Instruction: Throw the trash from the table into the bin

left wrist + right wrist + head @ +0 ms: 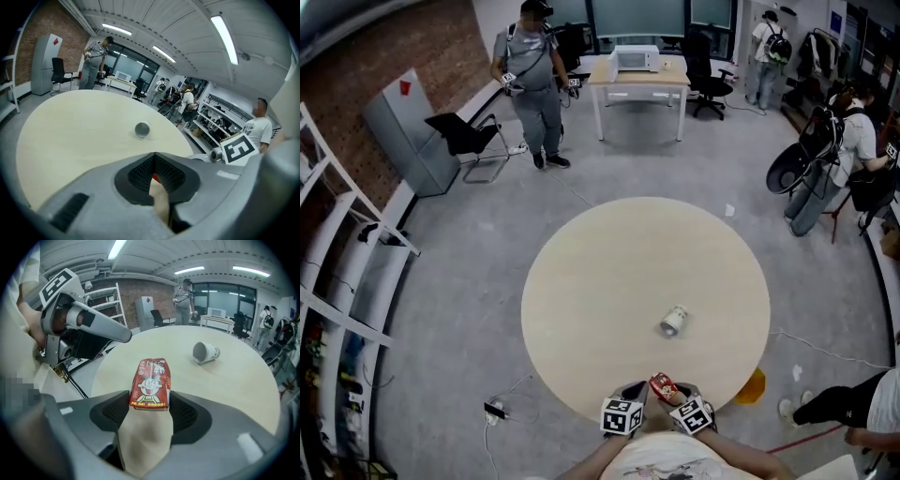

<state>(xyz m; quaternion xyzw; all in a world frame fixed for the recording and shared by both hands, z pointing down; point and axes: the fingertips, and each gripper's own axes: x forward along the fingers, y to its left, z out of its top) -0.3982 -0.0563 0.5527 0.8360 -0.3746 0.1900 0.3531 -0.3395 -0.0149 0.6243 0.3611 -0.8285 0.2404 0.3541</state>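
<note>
A red snack carton point(151, 383) stands upright between the jaws of my right gripper point(150, 401), which is shut on it. In the head view the carton point(662, 384) hovers over the near edge of the round beige table point(600, 262). My left gripper point(635, 387) sits just left of it, its jaws meeting at the tips point(153, 157) with nothing held. A white paper cup point(673, 321) lies on its side on the table, ahead of both grippers. It also shows in the left gripper view point(142, 129) and the right gripper view point(205, 352).
An orange object point(752, 386) sits on the floor under the table's near right edge. A black cable point(499, 405) lies on the floor at the near left. A person point(534, 84) stands far behind the table, near a white desk point(639, 80). Shelving point(337, 281) lines the left wall.
</note>
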